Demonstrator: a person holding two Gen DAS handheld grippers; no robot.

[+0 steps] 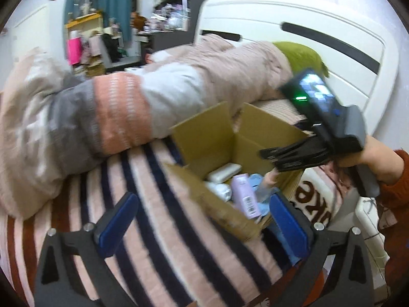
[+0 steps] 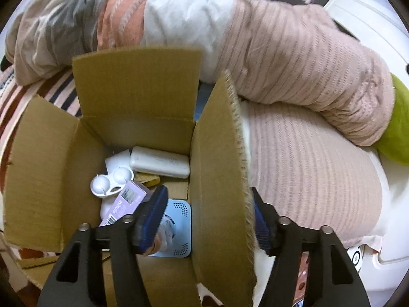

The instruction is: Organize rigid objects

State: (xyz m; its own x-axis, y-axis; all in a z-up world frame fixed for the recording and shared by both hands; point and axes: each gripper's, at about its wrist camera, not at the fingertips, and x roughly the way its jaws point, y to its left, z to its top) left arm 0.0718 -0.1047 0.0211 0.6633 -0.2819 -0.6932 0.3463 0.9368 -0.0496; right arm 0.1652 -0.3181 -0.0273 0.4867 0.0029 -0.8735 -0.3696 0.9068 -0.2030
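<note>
I judge that I am in the packing step: the cardboard box (image 2: 138, 133) stands open on the striped blanket (image 1: 158, 230), and several rigid things already lie on its bottom. I see a white case (image 2: 159, 162), a white 2-dome holder (image 2: 112, 181), a purple carton (image 2: 127, 199) and a light blue perforated tray (image 2: 181, 220).

My right gripper (image 2: 207, 220) hangs over the box, pointing down. Its fingers are released and they stand on both sides of the right flap (image 2: 219, 179), 1 inside the box and 1 outside, without pressing on it. A pale object lies just below the inner finger, on the blue tray; I cannot say what it is.

My left gripper (image 1: 202, 225) is spread wide and holds nothing. It hovers over the blanket beside the near corner of the box.

For the next move I need another loose object, but neither view shows 1 on the bed, so I must look around first. The right gripper must also rise clear of the flap.

The left view is blurred, and the near side of the box is hidden behind the right gripper's fingers.
</note>
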